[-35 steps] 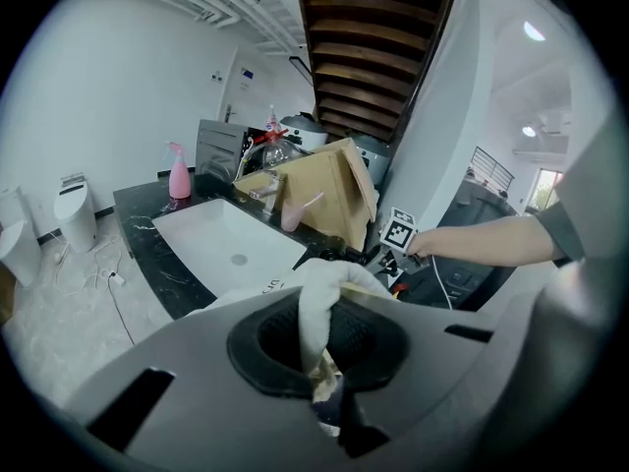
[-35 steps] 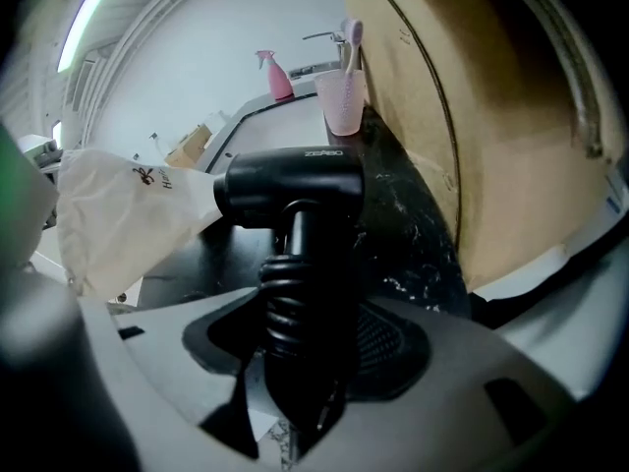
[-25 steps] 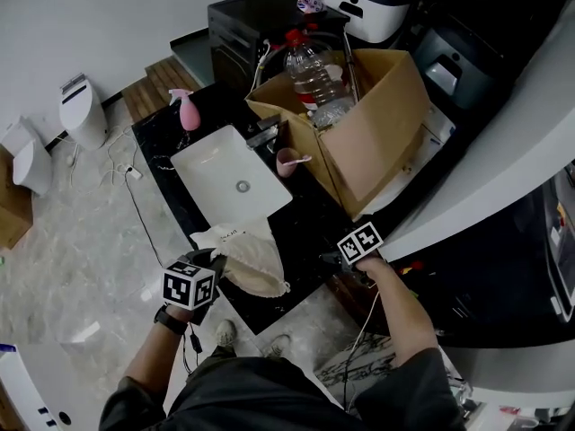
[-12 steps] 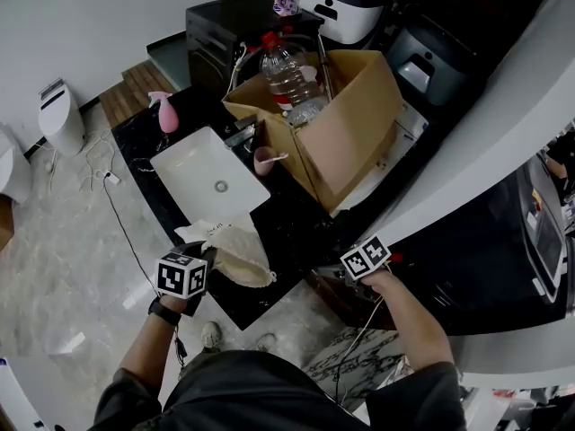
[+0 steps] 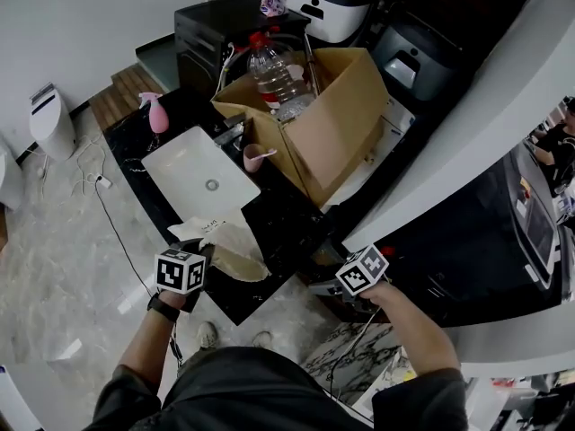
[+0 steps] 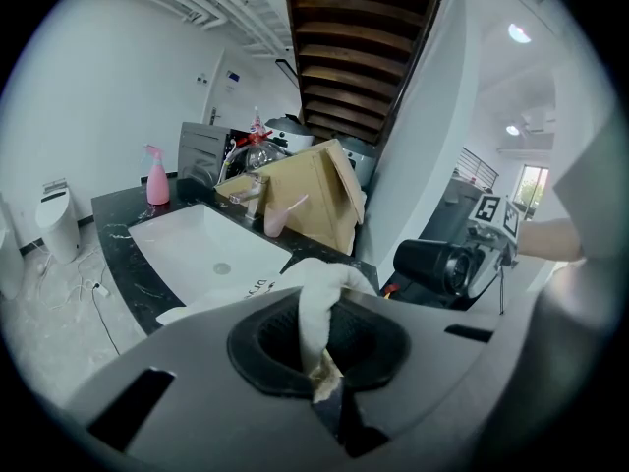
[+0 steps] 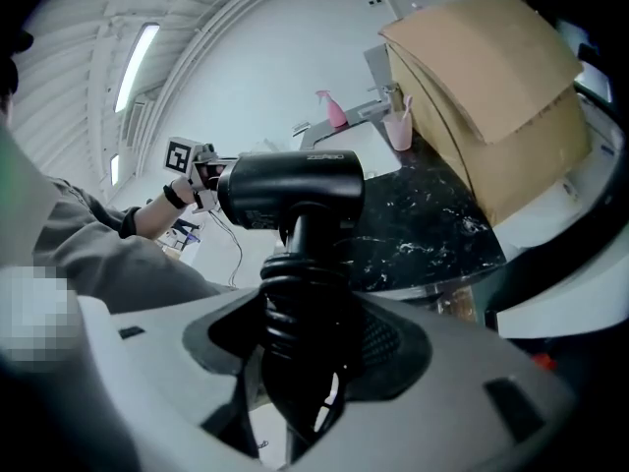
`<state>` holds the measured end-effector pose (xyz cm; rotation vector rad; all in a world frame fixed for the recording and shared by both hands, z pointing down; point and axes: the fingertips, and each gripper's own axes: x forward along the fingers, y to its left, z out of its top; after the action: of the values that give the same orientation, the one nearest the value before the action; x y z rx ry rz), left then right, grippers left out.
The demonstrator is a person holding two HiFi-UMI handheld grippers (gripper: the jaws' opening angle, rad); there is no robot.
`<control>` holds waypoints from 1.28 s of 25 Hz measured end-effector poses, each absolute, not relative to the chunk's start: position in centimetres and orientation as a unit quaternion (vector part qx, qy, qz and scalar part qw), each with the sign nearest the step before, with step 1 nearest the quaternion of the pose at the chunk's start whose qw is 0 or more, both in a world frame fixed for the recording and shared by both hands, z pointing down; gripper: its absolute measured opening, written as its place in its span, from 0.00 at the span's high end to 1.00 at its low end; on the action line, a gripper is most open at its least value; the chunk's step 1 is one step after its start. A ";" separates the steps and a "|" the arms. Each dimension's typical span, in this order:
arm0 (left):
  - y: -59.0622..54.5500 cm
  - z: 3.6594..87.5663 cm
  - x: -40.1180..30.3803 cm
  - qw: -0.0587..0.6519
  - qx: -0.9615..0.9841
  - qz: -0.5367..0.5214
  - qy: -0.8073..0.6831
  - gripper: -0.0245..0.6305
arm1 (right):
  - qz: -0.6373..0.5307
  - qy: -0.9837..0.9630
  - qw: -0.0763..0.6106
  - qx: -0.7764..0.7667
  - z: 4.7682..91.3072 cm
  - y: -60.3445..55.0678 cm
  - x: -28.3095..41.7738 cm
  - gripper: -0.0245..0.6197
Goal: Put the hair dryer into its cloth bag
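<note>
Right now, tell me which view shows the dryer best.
The right gripper view: the dryer fills the centre, barrel and cord-wrapped handle clear, held in the right gripper. The left gripper view shows it small, at the right, barrel end-on. The head view barely shows it, dark against the dark counter.

We find the head view dim and underexposed, the black table (image 5: 274, 232) swallowing detail. Both gripper views are brighter, lit by a ceiling strip (image 7: 138, 62) and ceiling spots (image 6: 519, 33), with strong fisheye bending and black corners. Close to the lens, the hair dryer (image 7: 290, 190) handle sinks into shadow.
</note>
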<state>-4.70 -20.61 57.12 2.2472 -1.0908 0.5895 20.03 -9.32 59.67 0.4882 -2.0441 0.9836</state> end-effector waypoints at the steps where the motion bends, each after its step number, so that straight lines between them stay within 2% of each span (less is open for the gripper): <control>1: -20.6 57.1 -4.6 0.283 0.840 0.221 -0.407 0.95 | 0.390 -0.810 0.398 0.184 59.6 -8.8 19.5 0.59; 15: -20.1 57.0 -3.8 0.281 0.842 0.225 -0.401 0.95 | 0.381 -0.826 0.415 0.035 59.9 -3.0 10.6 0.59; 25: -19.7 57.2 -3.8 0.278 0.844 0.230 -0.396 0.95 | 0.381 -0.820 0.426 0.005 61.3 -2.7 8.6 0.59; 32: -19.3 57.3 -3.7 0.272 0.848 0.234 -0.390 0.95 | 0.447 -0.809 0.381 -0.022 61.7 -2.6 8.1 0.59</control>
<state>-3.72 -19.28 57.30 2.2831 -1.0494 0.6287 8.07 -2.61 61.65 -0.0569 -2.0659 1.1413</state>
